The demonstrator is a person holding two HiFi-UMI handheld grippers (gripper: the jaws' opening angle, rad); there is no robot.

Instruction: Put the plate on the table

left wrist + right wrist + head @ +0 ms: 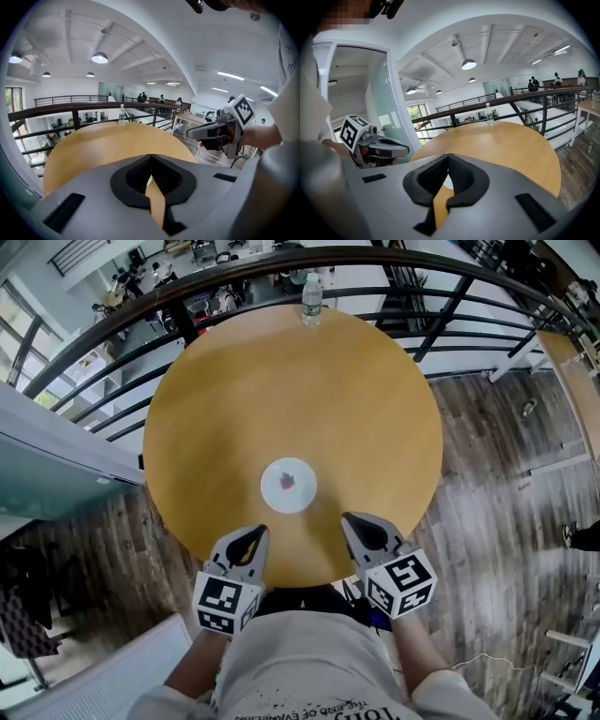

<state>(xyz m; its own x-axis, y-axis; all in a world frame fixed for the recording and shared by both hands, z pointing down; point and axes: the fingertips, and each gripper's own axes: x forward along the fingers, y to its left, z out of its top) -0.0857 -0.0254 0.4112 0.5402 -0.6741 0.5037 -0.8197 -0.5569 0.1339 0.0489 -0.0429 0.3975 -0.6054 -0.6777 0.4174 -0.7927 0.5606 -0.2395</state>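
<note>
A small white plate (288,486) with a red mark in its middle lies flat on the round wooden table (234,390), toward the near side. My left gripper (253,534) hovers over the table's near edge, just left of and below the plate, jaws shut with nothing between them. My right gripper (352,521) is level with it to the right of the plate, also shut and empty. In the left gripper view the jaws (150,157) meet over the tabletop. The right gripper view shows the same for its jaws (448,157).
A clear water bottle (311,298) stands at the table's far edge. A dark curved railing (112,326) runs behind the table above a lower floor. Wooden flooring (506,484) lies to the right, and the person's torso is at the near edge.
</note>
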